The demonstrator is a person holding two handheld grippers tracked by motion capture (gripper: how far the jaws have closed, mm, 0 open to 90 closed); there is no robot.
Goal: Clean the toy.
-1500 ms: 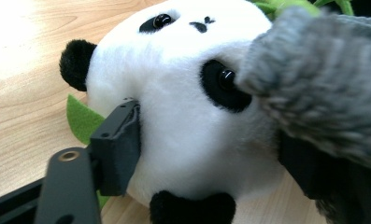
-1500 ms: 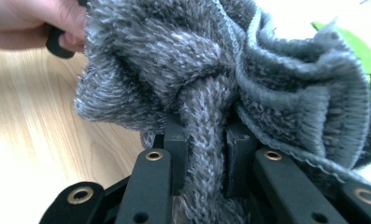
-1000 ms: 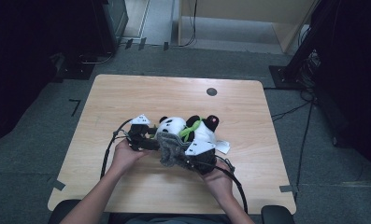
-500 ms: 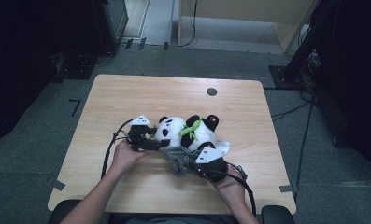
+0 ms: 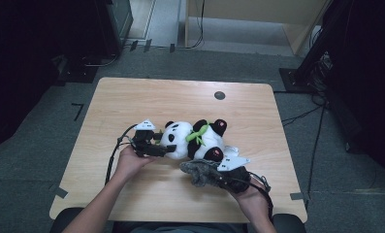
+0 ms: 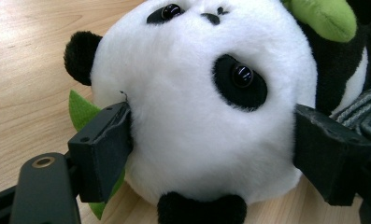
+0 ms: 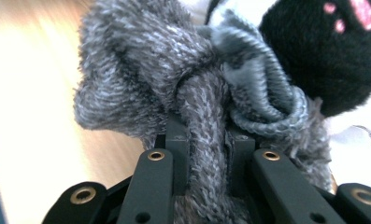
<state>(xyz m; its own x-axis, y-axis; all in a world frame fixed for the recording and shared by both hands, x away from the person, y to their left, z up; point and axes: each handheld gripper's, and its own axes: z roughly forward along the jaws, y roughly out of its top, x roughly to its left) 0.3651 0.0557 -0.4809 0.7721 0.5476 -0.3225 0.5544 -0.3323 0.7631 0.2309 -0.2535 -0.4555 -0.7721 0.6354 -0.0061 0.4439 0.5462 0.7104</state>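
Left gripper [image 5: 167, 150] fingers [image 6: 101, 149] clamp panda [image 5: 192, 140] head from both sides, panda lying on surface [image 5: 132, 102]. Right gripper [image 5: 214, 175] fingers pinched shut on grey knit [image 7: 183, 88], now dragged off panda toward person; garment coming free.

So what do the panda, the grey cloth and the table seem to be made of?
Panda: soft plush, short fuzzy pile, glossy bead eyes that look plastic. Grey cloth: fuzzy knit, probably chenille or fleece yarn, with ribbed loops. Table: pale wood grain, smooth matte; whether laminate or solid wood cannot be told.
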